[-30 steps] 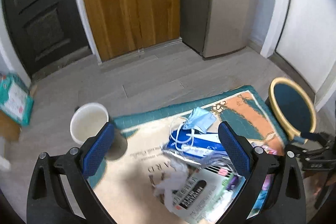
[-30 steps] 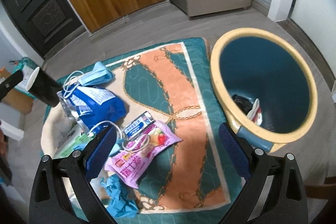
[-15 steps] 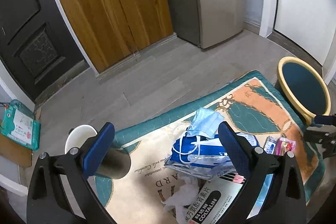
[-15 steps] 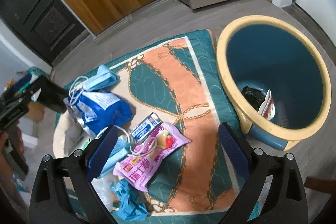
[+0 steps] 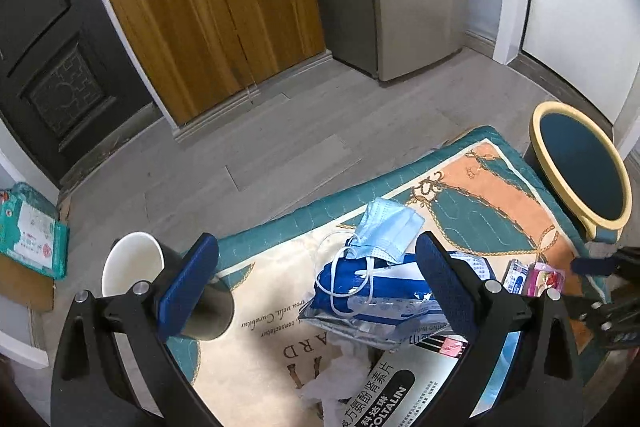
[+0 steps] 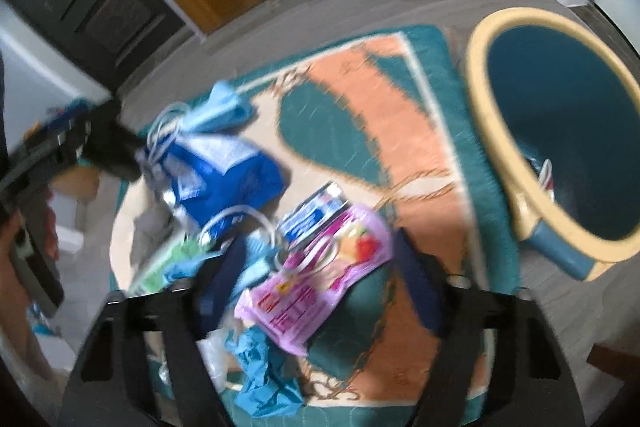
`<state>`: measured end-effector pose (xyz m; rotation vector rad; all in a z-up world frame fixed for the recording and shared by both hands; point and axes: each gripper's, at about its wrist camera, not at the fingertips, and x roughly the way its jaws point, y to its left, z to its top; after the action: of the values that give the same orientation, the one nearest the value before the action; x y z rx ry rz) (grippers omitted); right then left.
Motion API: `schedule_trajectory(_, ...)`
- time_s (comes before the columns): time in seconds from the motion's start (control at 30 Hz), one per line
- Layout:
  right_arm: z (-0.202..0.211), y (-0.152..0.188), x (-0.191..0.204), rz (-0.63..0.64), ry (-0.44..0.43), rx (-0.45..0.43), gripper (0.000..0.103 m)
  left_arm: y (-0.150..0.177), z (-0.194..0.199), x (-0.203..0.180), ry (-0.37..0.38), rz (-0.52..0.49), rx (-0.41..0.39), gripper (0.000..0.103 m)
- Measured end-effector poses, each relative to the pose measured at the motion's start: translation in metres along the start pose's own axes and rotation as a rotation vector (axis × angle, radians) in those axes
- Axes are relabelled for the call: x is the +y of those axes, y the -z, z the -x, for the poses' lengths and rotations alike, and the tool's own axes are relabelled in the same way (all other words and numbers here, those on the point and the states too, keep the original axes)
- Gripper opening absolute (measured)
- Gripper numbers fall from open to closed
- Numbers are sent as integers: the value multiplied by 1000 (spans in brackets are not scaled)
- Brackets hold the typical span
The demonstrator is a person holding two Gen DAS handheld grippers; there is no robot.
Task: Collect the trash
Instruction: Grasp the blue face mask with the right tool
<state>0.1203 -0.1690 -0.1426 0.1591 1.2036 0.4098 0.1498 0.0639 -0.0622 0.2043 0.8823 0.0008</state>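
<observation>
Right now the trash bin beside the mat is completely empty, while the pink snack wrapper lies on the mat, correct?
Not quite: the bin already holds some trash at its bottom, as the right wrist view shows. The pink snack wrapper does lie on the mat.

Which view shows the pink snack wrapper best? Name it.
The right wrist view: the pink snack wrapper lies whole, though blurred, between that gripper's fingers. The left wrist view shows only a sliver of it at its right edge.

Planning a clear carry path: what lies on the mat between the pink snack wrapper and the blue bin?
Only bare patterned mat between pink snack wrapper and yellow-rimmed blue bin, per right wrist view.
</observation>
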Motion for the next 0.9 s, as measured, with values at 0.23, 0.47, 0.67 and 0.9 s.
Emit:
schedule_trajectory(0.23,-13,6,15,50,-20,48,4,5,-8,1,-1,-1,29,97)
schedule_trajectory(0.47,16,-5,15,24,-56,-57,4,15,-33,-12,34,-29,125,97)
schedule_trajectory(0.67,22,-5,17,55,-61,-62,4,13,-41,-32,72,-71,156,85)
schedule_trajectory(0.9,33,-9,21,71,-81,-90,4,22,-62,-30,84,-47,281,52)
